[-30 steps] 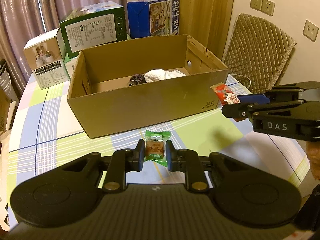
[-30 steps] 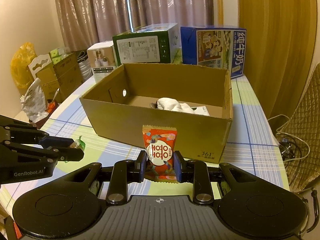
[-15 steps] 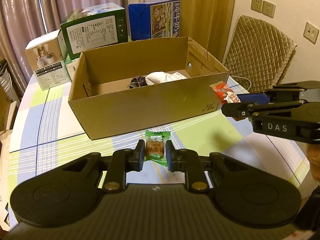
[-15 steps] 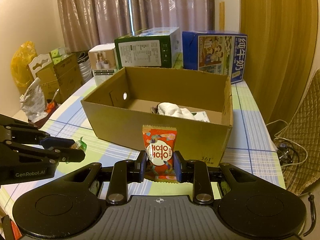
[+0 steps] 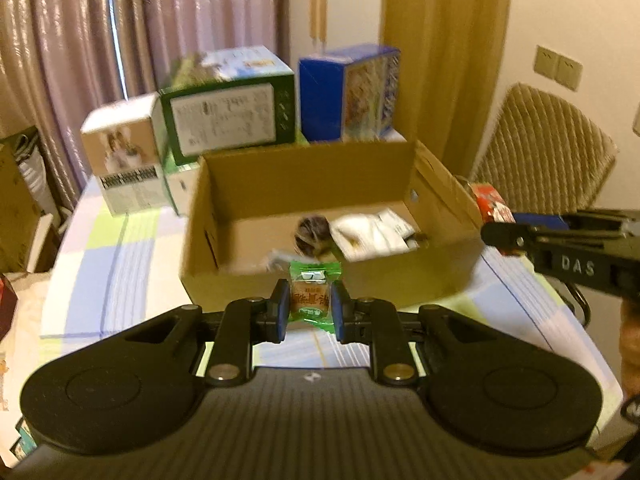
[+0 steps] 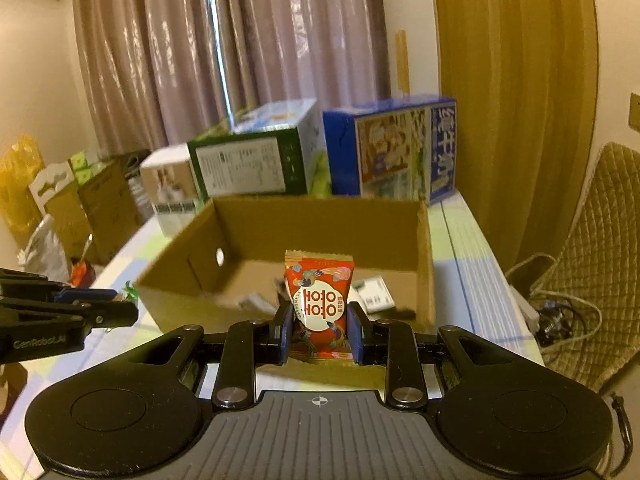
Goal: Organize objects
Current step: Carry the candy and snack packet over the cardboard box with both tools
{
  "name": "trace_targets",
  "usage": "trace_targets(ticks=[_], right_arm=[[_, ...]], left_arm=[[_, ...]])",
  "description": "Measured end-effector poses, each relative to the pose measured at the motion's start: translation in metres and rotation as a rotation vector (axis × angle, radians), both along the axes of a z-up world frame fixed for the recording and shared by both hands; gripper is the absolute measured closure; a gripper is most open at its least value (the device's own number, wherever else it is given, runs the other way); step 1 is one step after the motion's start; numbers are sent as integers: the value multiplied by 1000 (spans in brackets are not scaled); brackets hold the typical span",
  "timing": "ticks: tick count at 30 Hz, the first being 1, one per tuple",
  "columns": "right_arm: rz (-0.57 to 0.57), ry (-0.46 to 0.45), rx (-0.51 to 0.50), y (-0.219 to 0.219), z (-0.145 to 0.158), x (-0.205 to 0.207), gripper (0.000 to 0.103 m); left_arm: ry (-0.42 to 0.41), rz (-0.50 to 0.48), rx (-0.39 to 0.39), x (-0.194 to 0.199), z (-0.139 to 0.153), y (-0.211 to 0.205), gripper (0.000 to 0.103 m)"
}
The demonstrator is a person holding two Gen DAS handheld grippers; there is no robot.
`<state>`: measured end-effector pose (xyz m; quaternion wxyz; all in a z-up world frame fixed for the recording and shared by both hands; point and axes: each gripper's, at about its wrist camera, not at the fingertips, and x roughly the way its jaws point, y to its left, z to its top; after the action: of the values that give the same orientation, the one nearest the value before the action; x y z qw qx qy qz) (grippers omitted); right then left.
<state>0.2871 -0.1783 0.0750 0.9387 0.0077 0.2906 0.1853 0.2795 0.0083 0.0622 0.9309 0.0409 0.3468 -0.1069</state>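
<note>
We find the left gripper [image 5: 307, 312] closed on a small green-wrapped sweet [image 5: 310, 297], low centre of its frame. The right gripper [image 6: 320, 326] is likewise clamped on a red "HOTO" foil sachet [image 6: 319, 304], held upright at frame centre. Both packets look light, soft and crinkly, with slick film; we judge a mid-body pinch, as now, the soundest hold, and a hard squeeze liable to crush the contents. Against half a second earlier, both grippers have risen and advanced: the open brown cardboard box [image 5: 400, 280] now sits lower in frame, its floor in view beyond each packet.
</note>
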Motion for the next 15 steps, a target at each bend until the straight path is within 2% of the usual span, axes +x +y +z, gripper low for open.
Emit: trace_targets(ticks=[5,15], right_arm=[[9,-26,-1,9,10,13,77],[44,-17,-23,32,7,34,77]], left_arm=[[-22,19,-13,13,11,9,86],[-21,42,-12,36,12,15,86]])
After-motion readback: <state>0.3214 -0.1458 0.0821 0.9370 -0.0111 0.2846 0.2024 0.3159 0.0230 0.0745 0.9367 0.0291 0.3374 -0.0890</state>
